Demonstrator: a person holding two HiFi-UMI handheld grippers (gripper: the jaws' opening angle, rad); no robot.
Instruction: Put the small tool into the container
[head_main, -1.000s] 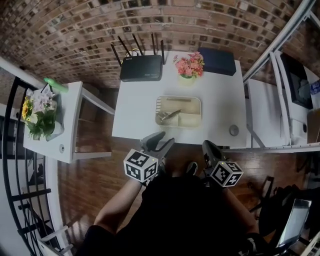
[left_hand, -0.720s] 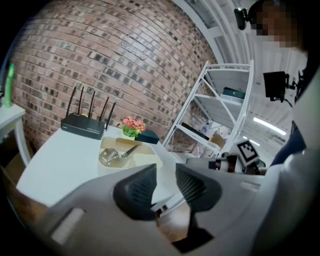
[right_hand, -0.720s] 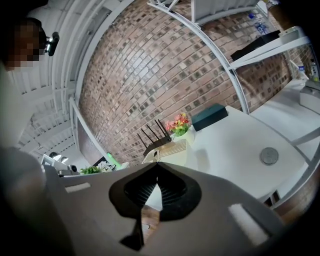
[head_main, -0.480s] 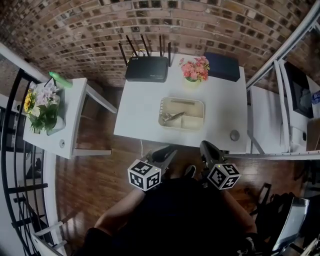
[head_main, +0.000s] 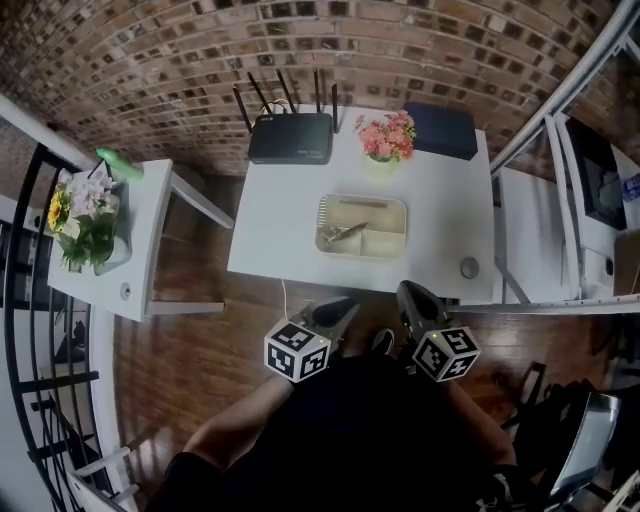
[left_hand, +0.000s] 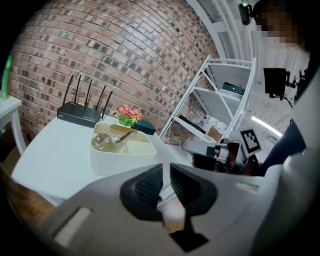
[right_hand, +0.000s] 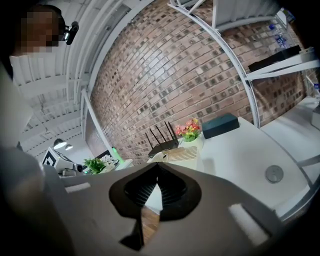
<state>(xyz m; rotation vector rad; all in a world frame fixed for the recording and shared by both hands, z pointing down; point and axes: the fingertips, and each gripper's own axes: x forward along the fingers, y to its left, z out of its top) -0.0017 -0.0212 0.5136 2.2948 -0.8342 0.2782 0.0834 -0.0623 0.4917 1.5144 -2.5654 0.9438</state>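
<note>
Small tool (head_main: 343, 233) lying in the container (head_main: 385, 243) on the white table (head_main: 445, 190); left gripper (left_hand: 166, 172) empty, jaws just closing to a narrow gap, right gripper (right_hand: 157, 172) clenched on nothing (placement apparently complete: both best held clear of the container).

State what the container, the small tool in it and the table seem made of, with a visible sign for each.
Container: likely plastic, matte cream; rounded, moulded-looking walls.
Small tool: probably metal; grey with glints.
Table: smooth white top, perhaps laminate or painted board; cannot tell which.
</note>
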